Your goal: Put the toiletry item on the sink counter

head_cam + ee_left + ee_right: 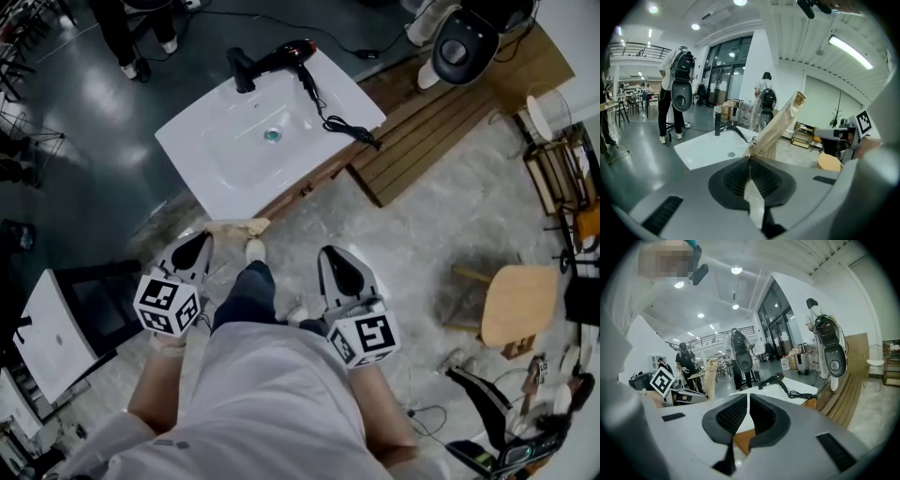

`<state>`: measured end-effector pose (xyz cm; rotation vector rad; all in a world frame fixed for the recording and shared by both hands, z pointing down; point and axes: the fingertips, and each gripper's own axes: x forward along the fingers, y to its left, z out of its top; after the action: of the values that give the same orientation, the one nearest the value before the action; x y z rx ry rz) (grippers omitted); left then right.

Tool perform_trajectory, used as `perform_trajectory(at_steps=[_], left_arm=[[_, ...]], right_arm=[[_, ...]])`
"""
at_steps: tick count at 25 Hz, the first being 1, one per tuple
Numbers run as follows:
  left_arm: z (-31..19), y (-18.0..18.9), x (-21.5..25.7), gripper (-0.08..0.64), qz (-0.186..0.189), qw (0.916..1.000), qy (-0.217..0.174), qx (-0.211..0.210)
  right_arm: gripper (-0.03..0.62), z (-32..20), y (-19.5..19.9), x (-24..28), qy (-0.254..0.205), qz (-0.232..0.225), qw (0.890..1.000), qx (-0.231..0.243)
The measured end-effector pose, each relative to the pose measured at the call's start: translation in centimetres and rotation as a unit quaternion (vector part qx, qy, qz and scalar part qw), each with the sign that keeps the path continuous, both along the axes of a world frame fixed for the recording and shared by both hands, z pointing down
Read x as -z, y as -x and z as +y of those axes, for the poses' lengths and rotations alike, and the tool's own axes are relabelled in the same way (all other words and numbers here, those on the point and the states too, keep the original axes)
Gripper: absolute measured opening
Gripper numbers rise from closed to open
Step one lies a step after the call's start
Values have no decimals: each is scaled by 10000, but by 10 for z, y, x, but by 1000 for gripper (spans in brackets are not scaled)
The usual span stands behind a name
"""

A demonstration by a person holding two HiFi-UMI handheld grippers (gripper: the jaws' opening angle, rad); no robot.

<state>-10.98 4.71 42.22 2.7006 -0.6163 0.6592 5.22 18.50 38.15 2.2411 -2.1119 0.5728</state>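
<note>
My left gripper [197, 243] [750, 161] is shut on a long tan paper-wrapped toiletry item [235, 226] [780, 124], which sticks out past the jaws toward the sink. The white sink counter [211, 159] [701, 147] stands just ahead, with a black faucet [242, 71] and a black hair dryer [284, 56] [776, 378] with its cord on the top. The item hangs near the counter's front edge, apart from it. My right gripper [339, 256] [747, 400] is shut with nothing between its jaws, level with the left one.
A wooden slatted platform [431, 131] lies right of the sink. A round wooden stool [518, 302] stands at the right, a black chair [98, 300] at the left. A standing robot unit [459, 42] and people [675, 89] are beyond the sink.
</note>
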Motion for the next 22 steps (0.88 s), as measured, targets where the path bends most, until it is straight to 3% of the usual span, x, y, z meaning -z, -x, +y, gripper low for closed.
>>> perform_trajectory(at_steps=[14, 22], left_arm=[[-112, -18, -32, 23, -524, 9964, 598, -294], [-128, -25, -60, 23, -893, 9919, 859, -276]], right_arm=[[28, -132, -16, -1, 182, -183, 9994, -237], [28, -171, -29, -13, 307, -329, 9989, -131]])
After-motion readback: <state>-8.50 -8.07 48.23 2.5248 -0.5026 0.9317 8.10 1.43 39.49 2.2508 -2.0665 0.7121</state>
